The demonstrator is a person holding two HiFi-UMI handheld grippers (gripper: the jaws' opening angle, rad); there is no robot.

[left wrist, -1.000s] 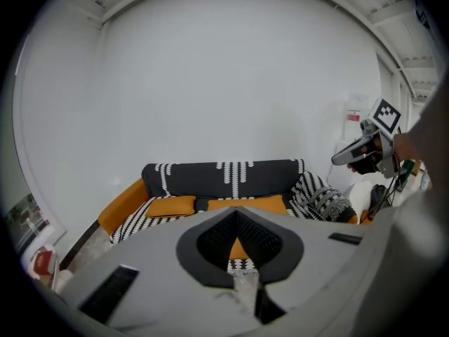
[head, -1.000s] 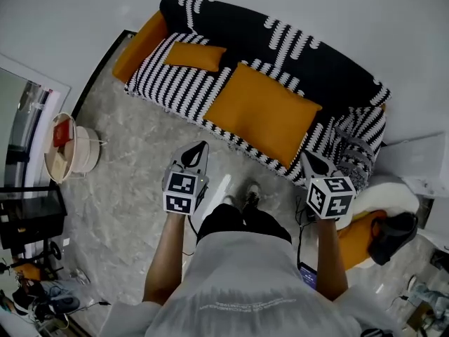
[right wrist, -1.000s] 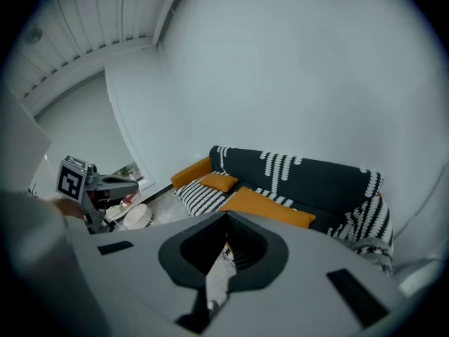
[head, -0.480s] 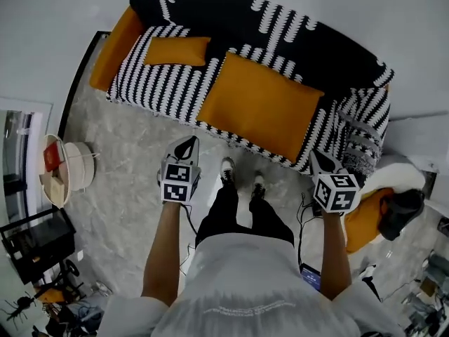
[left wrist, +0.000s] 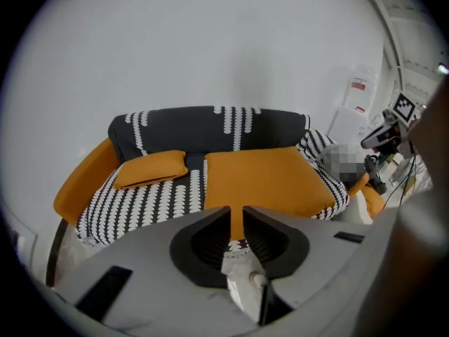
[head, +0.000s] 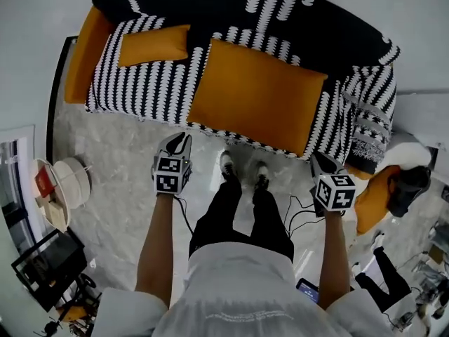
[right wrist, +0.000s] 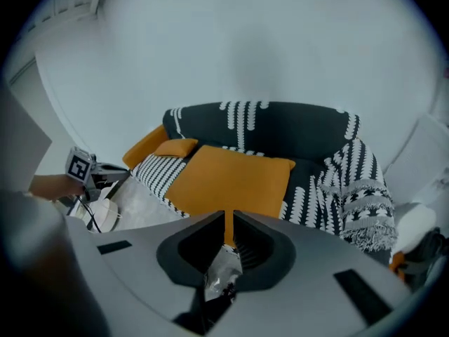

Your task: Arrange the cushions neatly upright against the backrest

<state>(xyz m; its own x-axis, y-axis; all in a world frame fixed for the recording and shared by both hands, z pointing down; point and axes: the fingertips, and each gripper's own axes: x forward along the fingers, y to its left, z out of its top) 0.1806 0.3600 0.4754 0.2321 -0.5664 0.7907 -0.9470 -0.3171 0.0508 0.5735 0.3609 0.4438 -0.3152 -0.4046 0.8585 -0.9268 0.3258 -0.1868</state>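
A large orange cushion (head: 256,97) lies flat on the striped sofa seat, right of the middle. A small orange cushion (head: 153,45) lies flat near the left end, close to the black backrest (head: 231,5). My left gripper (head: 181,137) hovers over the floor just before the seat's front edge, and its jaws are opening with nothing between them. My right gripper (head: 316,159) hangs off the seat's right front corner, its jaws opening by a narrow slit and empty. The left gripper (left wrist: 236,209) faces the large cushion (left wrist: 263,177) and the small cushion (left wrist: 149,168). The right gripper (right wrist: 229,215) faces the large cushion (right wrist: 228,177).
An orange armrest (head: 81,48) closes the sofa's left end and a patterned throw (head: 368,118) drapes over the right end. A round white side table (head: 63,188) and a black shelf (head: 45,265) stand at the left. An orange and white seat (head: 382,188) stands at the right. Cables (head: 298,213) trail on the floor.
The person has stepped toward the sofa, so it now fills more of the head view. Both grippers have come close to the seat's front edge.
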